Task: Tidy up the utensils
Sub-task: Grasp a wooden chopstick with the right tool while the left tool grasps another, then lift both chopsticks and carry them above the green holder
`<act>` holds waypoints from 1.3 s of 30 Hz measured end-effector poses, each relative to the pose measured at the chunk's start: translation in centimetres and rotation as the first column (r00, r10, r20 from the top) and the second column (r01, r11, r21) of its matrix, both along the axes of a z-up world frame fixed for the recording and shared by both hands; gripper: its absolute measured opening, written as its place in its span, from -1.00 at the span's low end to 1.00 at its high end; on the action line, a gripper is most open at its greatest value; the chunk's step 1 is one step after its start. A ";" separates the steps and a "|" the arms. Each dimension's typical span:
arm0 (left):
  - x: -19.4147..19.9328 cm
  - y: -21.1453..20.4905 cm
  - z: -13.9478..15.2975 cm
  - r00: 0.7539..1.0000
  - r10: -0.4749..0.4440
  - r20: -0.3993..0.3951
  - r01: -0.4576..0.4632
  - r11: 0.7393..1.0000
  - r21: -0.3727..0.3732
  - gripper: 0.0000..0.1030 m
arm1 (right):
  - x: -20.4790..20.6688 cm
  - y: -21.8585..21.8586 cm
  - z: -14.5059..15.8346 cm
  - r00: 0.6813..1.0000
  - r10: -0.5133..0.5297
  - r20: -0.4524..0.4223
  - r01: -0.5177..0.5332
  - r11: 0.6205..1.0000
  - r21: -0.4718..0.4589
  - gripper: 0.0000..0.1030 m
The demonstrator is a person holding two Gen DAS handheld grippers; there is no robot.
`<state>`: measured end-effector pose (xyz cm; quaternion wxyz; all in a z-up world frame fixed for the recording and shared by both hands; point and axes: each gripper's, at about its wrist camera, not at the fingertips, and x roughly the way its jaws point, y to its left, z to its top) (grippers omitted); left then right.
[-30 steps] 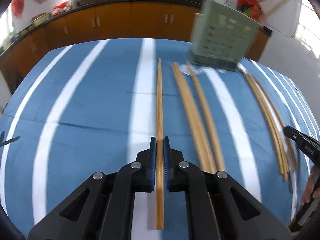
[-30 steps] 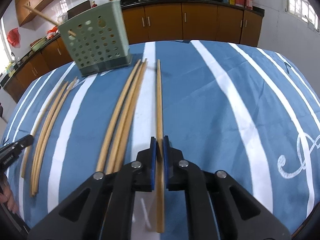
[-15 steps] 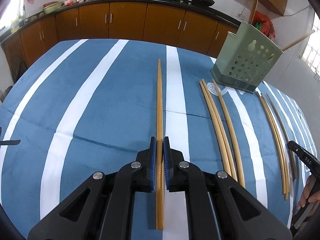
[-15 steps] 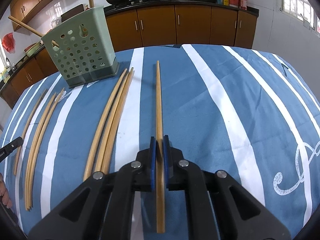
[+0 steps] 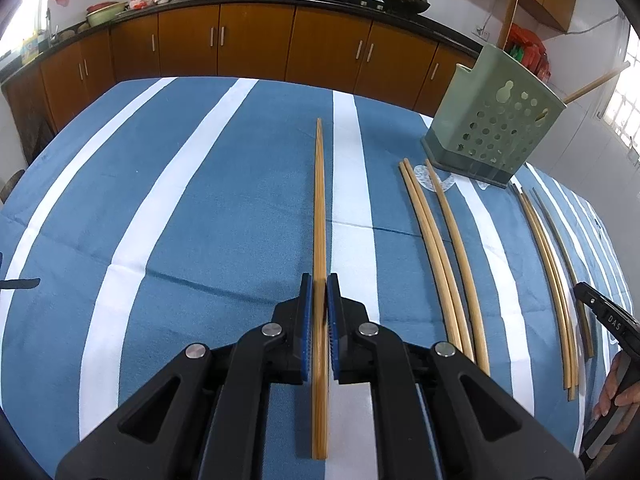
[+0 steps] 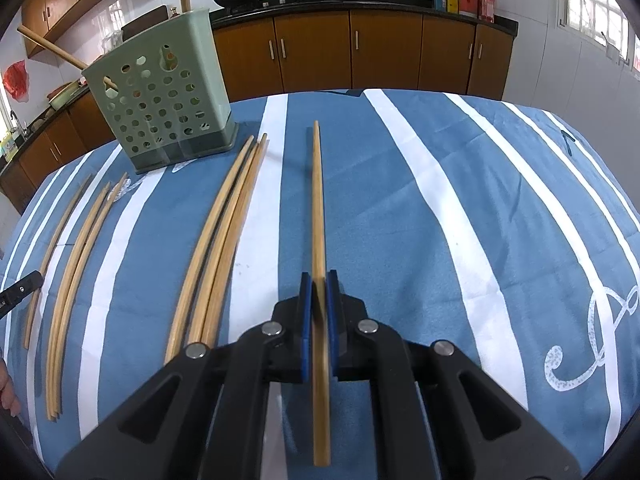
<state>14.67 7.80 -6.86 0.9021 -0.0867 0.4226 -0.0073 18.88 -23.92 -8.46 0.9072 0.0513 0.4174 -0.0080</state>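
Observation:
My left gripper (image 5: pixel 319 280) is shut on a long bamboo chopstick (image 5: pixel 319 200) that points forward above the blue striped cloth. My right gripper (image 6: pixel 319 278) is shut on another bamboo chopstick (image 6: pixel 317 200) held the same way. A green perforated utensil holder (image 5: pixel 494 128) stands at the far right in the left wrist view and at the far left in the right wrist view (image 6: pixel 160 108), with two wooden sticks standing in it. Loose chopsticks lie on the cloth in two groups (image 5: pixel 440 260) (image 5: pixel 554 280), also showing in the right wrist view (image 6: pixel 218 240) (image 6: pixel 76 260).
The table wears a blue cloth with white stripes (image 5: pixel 180 200). Brown kitchen cabinets (image 5: pixel 256 44) with woks on the counter run behind the table. The other gripper's tip shows at each view's edge (image 5: pixel 608 316) (image 6: pixel 18 292).
Both grippers drew back and tilted, so the holder sits farther away in each view. Each stays shut on its chopstick.

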 end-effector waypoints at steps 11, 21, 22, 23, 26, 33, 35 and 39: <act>-0.5 -0.6 0.0 1.000 -0.021 -0.005 0.022 0.998 0.057 -0.83 | -0.8 -0.1 0.0 1.000 0.004 0.000 -0.004 1.000 0.017 -0.83; -1.3 -0.9 0.0 0.999 -0.044 -0.008 0.044 0.996 0.077 -0.83 | -1.9 -0.4 0.0 1.000 0.009 0.000 -0.009 0.999 0.041 -0.83; -1.3 -0.9 0.0 0.999 -0.044 -0.008 0.044 0.996 0.076 -0.84 | -1.9 -0.5 0.0 1.000 0.008 0.000 -0.008 0.999 0.044 -0.83; -1.3 -0.9 0.0 0.999 -0.043 -0.008 0.044 0.996 0.076 -0.83 | -1.9 -0.5 0.0 1.000 0.007 0.000 -0.007 0.999 0.050 -0.83; -1.3 -0.8 0.0 0.999 -0.044 -0.007 0.044 0.997 0.067 -0.84 | -1.9 -0.8 -0.1 1.000 0.010 0.001 -0.010 0.998 0.066 -0.83; -2.1 -0.5 0.9 0.999 -0.052 0.014 0.052 0.998 0.047 -0.85 | -2.9 -1.2 1.2 0.999 0.001 0.037 -0.004 0.996 0.094 -0.85; -2.5 -0.2 1.8 0.998 -0.047 0.039 0.046 0.998 0.040 -0.85 | -3.2 -1.5 2.0 0.998 -0.005 0.059 -0.001 0.995 0.100 -0.85; -3.0 0.1 3.7 0.995 -0.036 0.097 0.033 0.999 0.030 -0.85 | -3.8 -2.0 3.1 0.995 -0.018 0.094 0.008 0.995 0.104 -0.85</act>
